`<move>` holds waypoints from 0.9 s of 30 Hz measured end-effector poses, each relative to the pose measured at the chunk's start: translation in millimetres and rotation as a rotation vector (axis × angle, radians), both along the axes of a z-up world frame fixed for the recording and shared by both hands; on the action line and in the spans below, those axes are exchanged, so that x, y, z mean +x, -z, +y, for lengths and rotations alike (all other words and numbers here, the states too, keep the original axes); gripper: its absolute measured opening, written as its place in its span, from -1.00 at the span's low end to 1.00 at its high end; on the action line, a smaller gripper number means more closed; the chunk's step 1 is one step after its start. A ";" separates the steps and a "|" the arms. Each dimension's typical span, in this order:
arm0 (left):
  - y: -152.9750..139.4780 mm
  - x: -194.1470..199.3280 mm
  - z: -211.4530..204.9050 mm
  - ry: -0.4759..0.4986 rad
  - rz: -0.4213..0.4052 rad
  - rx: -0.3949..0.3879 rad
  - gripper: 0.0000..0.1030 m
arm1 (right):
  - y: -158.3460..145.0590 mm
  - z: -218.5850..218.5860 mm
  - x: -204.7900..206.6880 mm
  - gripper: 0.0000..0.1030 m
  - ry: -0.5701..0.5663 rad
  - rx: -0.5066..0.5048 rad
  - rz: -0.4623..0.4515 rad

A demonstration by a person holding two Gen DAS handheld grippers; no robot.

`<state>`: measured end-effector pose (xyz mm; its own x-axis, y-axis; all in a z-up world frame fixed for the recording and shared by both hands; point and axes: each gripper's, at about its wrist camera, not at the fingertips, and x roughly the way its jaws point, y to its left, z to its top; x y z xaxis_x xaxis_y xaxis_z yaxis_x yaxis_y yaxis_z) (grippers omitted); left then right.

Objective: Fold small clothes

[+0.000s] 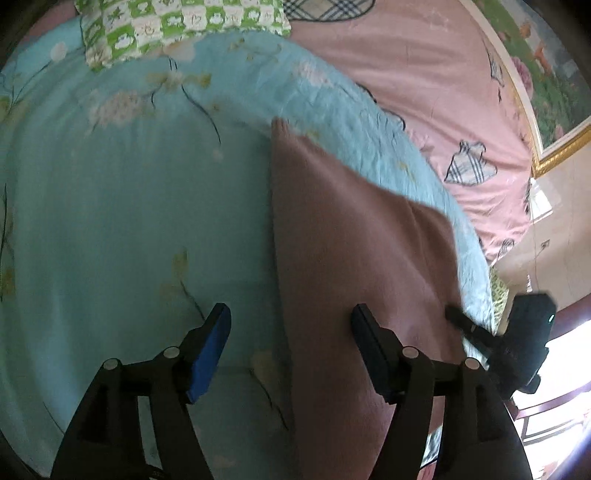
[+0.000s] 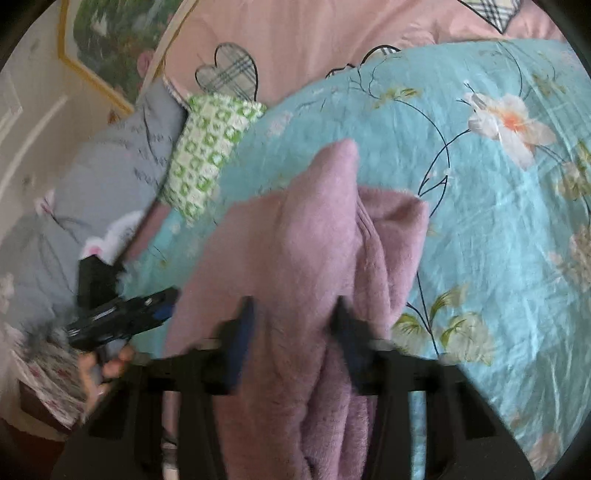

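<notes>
The fluffy mauve-pink fleece garment lies on the pale blue floral bedspread, its near end bunched in thick folds. The right tongs sit down over that bunched end, blue-padded fingers close on either side of a fold of fleece, gripping it. Over on the left, the left tongs stand wide apart with nothing between them, one finger above bare bedspread, the other above the flat garment's edge. A green-and-white checked pillow rests at the far end of the bed
</notes>
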<state>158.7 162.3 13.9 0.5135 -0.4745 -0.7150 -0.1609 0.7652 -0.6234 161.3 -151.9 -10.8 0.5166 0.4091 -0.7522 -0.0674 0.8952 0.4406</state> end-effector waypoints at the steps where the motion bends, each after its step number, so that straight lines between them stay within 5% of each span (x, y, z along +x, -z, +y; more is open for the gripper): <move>1: -2.8 -3.6 -3.4 0.004 0.000 0.003 0.32 | -4.0 -0.2 -0.7 -0.84 -0.005 0.009 -0.009; 7: -23.5 -20.3 -33.5 0.064 -0.038 0.115 0.38 | -55.1 -16.4 -10.0 -0.86 -0.026 -0.026 -0.108; 11: -12.0 -25.7 -44.3 0.077 -0.011 0.116 0.42 | -9.6 -31.3 -2.5 -0.86 0.013 -0.055 0.017; 14: -11.3 -30.2 -42.8 0.060 -0.005 0.103 0.43 | 17.7 -45.0 -7.9 -0.77 0.073 0.019 0.051; 18: -20.7 -40.7 -37.5 0.054 -0.013 0.130 0.40 | 1.0 -55.3 -43.0 -0.18 0.131 0.106 -0.010; 23: -23.9 -64.7 -36.0 0.067 -0.015 0.141 0.40 | -16.1 -42.7 -93.0 -0.14 0.067 0.120 -0.072; 27: -14.7 -80.8 -40.8 0.083 0.007 0.132 0.40 | -1.2 -27.8 -109.1 -0.14 0.037 0.065 -0.036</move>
<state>77.9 121.5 28.6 0.4714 -0.4164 -0.7774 -0.0980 0.8513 -0.5154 52.2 -179.8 -9.5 0.5585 0.4371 -0.7050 -0.0521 0.8667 0.4961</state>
